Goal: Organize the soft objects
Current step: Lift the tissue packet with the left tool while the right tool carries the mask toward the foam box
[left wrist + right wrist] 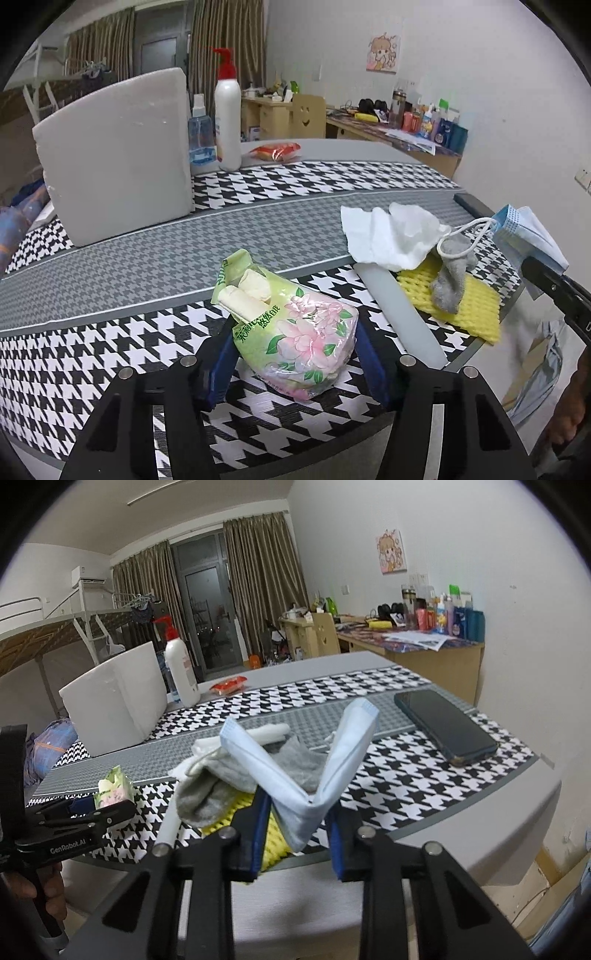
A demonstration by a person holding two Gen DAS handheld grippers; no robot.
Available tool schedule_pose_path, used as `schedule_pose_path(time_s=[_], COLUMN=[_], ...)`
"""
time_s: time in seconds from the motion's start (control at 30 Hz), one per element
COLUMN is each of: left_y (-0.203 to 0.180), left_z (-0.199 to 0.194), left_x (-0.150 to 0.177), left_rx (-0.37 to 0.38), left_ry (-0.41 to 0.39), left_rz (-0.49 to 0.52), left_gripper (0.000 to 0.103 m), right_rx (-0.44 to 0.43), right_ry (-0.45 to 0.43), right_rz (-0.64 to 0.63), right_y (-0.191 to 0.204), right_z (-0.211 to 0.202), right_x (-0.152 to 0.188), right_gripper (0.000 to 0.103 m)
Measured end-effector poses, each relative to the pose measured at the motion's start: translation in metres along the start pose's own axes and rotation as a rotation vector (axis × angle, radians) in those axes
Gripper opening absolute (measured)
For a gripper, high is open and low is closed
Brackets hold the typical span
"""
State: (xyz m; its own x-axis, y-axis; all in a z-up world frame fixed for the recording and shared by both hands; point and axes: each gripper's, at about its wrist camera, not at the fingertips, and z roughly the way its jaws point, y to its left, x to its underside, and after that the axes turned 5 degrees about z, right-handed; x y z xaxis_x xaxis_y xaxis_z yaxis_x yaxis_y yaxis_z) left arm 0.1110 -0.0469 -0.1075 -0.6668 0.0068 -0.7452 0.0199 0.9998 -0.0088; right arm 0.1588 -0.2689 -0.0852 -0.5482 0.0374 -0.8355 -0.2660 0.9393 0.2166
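A black-and-white houndstooth tablecloth [92,369] covers the table. On it lies a green floral tissue pack [295,332], pinched by the left gripper [293,350]. The right gripper [299,825] pinches a folded pale-blue face mask [314,768], lifted above a grey sock [218,786].

"GenRobot.AI" stands in white on the black body of the left gripper [86,814]. The green tissue pack [295,325] between its jaws carries Chinese print, too distorted to read surely.
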Motion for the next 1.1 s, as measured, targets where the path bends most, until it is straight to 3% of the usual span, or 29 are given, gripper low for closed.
schedule_pose_path(time_s=[0.3,1.1], left_y=[0.009,0.034], left_z=[-0.025,-0.071], left_x=[-0.004,-0.021], left_rx=[0.007,-0.049], left_ry=[-0.092,-0.212], left_rz=[0.02,0.043], left_gripper=[0.061,0.061], right_rx=[0.002,-0.046], right_ry=[-0.038,-0.105], right_rz=[-0.018,-0.097], right_y=[0.011,0.062], right_z=[-0.012,-0.016], right_x=[-0.007,-0.024], right_gripper=[0.033,0.033])
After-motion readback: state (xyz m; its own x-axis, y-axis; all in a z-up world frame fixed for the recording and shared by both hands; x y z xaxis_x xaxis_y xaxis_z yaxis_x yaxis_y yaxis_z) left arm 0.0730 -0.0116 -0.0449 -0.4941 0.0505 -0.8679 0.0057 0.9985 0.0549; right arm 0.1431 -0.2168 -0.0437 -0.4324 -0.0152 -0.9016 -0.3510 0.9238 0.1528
